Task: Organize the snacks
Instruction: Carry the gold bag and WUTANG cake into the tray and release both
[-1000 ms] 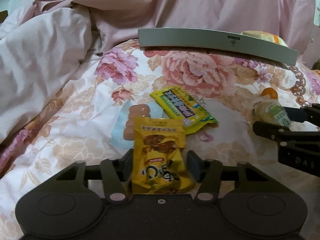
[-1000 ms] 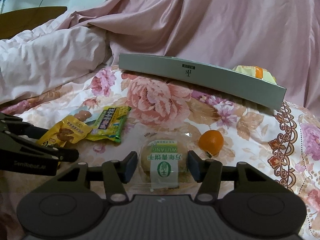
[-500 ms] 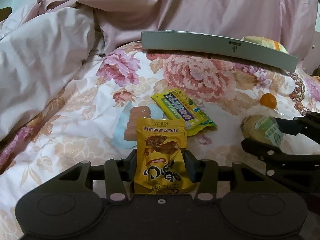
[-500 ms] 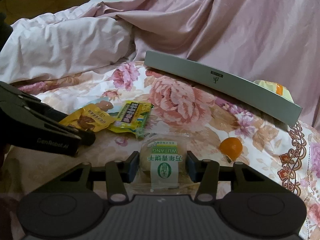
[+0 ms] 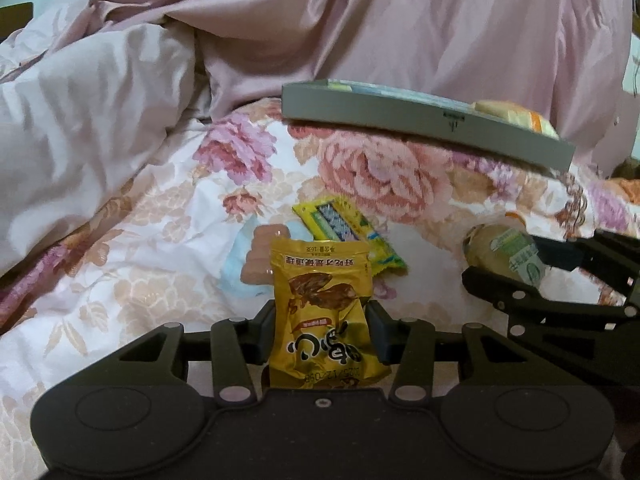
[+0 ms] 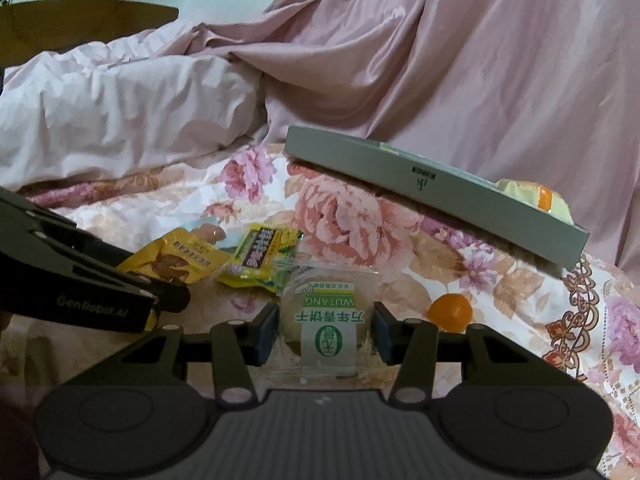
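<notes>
Both tongs have closed since the earlier frame: left tongs (image 5: 320,330) pinch the yellow pouch (image 5: 320,304) (light, crinkly), right tongs (image 6: 325,330) pinch the wrapped pastry (image 6: 326,312) (crushable) mid-body.

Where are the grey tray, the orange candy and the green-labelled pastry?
Grey tray (image 6: 400,172), right wrist view, on its front wall.
Orange candy (image 6: 450,312), right wrist view, on its middle.
Pastry (image 6: 329,322), right wrist view, on its white-and-green label, between the fingers.

A tray (image 5: 420,120) lies on the quilt (image 5: 152,248) behind two packets (image 5: 344,224), the pastry (image 6: 328,312) to their right.
</notes>
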